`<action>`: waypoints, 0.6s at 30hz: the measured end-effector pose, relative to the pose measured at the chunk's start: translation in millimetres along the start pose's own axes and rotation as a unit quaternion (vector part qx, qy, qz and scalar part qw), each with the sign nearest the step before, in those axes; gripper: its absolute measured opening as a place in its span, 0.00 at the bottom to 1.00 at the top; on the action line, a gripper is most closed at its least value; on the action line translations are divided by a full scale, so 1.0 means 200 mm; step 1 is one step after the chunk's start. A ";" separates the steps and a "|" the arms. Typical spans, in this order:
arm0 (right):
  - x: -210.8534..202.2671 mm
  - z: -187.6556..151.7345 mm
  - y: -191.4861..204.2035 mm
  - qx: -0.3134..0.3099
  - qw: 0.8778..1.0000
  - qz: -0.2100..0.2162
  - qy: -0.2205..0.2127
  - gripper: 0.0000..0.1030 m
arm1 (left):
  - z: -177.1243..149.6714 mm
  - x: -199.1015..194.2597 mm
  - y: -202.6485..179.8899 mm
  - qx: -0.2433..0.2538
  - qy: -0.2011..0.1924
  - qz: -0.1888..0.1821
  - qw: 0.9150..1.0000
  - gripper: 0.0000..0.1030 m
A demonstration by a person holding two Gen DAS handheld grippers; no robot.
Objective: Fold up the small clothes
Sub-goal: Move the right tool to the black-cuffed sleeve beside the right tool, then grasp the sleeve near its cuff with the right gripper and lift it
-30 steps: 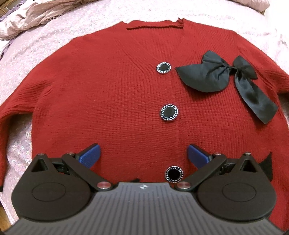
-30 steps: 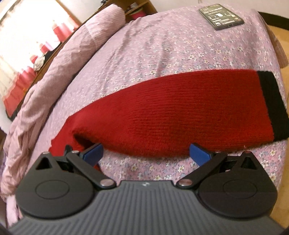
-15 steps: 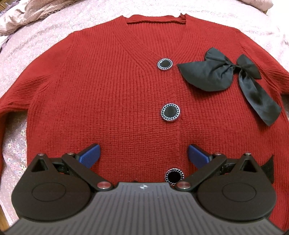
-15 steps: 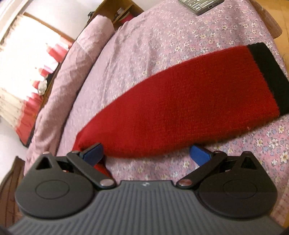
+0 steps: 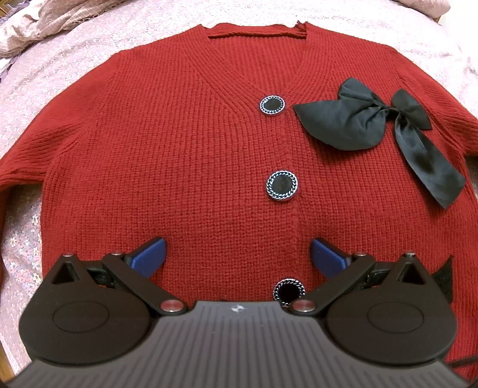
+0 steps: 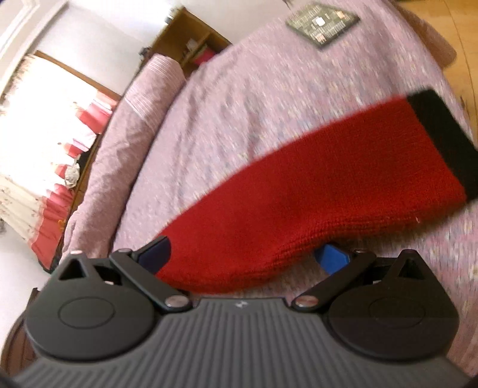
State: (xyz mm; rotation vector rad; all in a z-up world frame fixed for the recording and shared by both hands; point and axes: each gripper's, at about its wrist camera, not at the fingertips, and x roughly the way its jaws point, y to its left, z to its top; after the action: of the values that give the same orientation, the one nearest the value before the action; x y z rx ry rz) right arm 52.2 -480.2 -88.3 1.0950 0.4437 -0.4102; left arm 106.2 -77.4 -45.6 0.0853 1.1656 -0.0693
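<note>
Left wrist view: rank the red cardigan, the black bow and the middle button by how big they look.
1. red cardigan, fills most of the frame
2. black bow
3. middle button, smallest

The left gripper hangs open above the hem.

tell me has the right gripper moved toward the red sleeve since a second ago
Yes. The right gripper has closed in: the red sleeve now reaches between its open fingers, and the dark tablet sits nearer the frame's top.

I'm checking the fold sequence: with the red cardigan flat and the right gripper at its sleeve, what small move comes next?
Probably shut the right gripper on the red knitted sleeve with a black cuff: its blue fingers stand open either side of the sleeve's near edge, nothing gripped.
</note>
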 end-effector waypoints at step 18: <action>0.08 0.03 -0.09 0.064 0.998 0.016 -0.010 0.81 | -0.01 0.00 0.00 0.005 -0.003 -0.004 1.000 1.00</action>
State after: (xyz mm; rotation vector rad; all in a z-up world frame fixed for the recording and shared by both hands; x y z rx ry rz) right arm 55.8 -495.0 -108.0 1.2198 0.3858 -0.4256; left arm 104.4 -76.6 -47.5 0.0898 1.1590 -0.0833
